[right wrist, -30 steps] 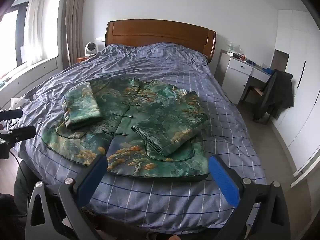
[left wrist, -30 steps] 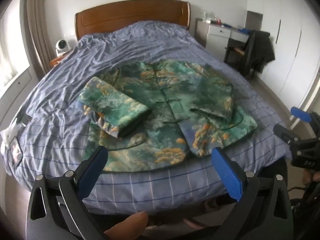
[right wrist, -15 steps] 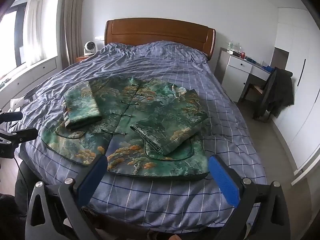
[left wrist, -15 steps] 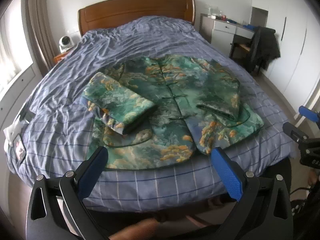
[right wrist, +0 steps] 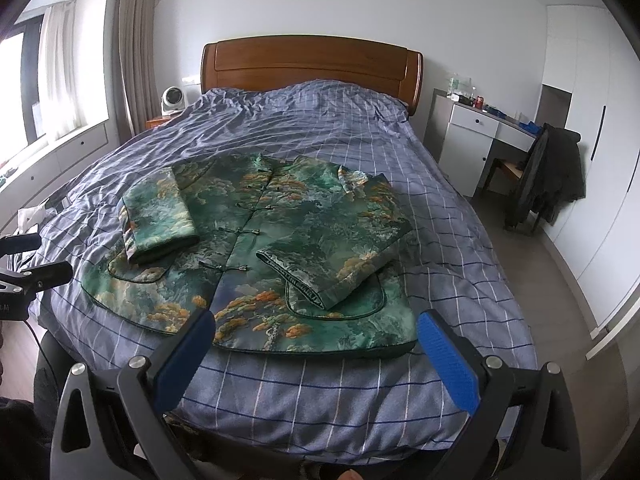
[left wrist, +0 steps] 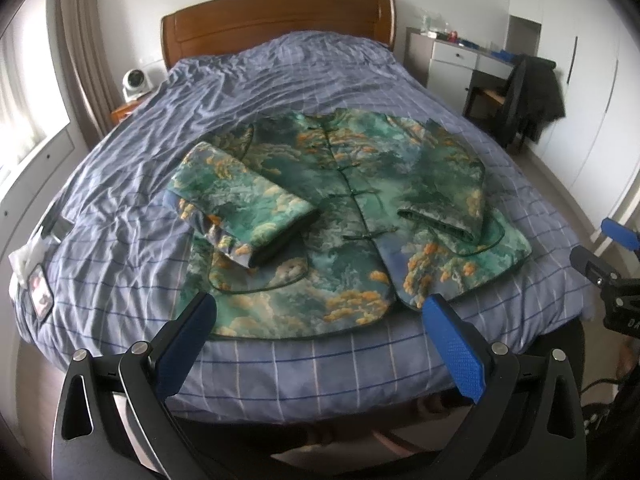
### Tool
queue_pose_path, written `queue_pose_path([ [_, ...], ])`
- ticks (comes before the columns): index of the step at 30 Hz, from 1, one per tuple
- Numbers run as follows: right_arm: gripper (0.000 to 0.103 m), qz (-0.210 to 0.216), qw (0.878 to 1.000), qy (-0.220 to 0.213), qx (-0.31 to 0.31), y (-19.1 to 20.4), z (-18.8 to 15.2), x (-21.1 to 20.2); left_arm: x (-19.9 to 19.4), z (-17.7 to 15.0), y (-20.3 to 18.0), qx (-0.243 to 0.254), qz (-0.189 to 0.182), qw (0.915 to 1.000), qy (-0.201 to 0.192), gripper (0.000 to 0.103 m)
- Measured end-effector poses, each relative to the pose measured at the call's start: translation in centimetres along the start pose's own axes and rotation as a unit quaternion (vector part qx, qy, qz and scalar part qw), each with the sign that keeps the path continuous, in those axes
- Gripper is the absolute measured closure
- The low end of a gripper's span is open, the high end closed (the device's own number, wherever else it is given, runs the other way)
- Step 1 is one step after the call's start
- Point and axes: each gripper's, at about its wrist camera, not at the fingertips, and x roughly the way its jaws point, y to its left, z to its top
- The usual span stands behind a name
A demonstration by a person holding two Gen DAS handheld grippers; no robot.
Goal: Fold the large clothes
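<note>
A green jacket (left wrist: 352, 216) (right wrist: 260, 248) with orange cloud patterns lies flat, front up, on the bed near its foot. Both sleeves are folded in over the body: the left sleeve (left wrist: 240, 204) (right wrist: 160, 216) and the right sleeve (left wrist: 444, 204) (right wrist: 340, 264). My left gripper (left wrist: 320, 320) hangs open just off the jacket's hem, nothing between its blue pads. My right gripper (right wrist: 316, 336) is open too, above the hem's right part, empty. Each gripper shows at the edge of the other's view: the right gripper (left wrist: 608, 256) and the left gripper (right wrist: 28, 268).
The bed (left wrist: 280, 80) has a blue checked cover and a wooden headboard (right wrist: 312, 64). A white desk (right wrist: 480, 128) and a chair with a dark coat (right wrist: 548, 176) stand to the right. A small fan (right wrist: 172, 98) sits on the left nightstand. White items (left wrist: 32, 264) lie at the bed's left edge.
Both cameras have risen slightly and tilted toward the bed, so the jacket sits lower and closer in view. A fingertip at the bottom of the left wrist view is gone. The jacket has not moved.
</note>
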Motion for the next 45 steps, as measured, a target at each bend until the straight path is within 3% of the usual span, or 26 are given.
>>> queue_pose_path([
  [45,0.000,0.002,1.000,0.003,0.000,0.19,-0.26,-0.03,0.38,-0.11,-0.63,0.000,-0.002,1.0000,0.003,0.001],
])
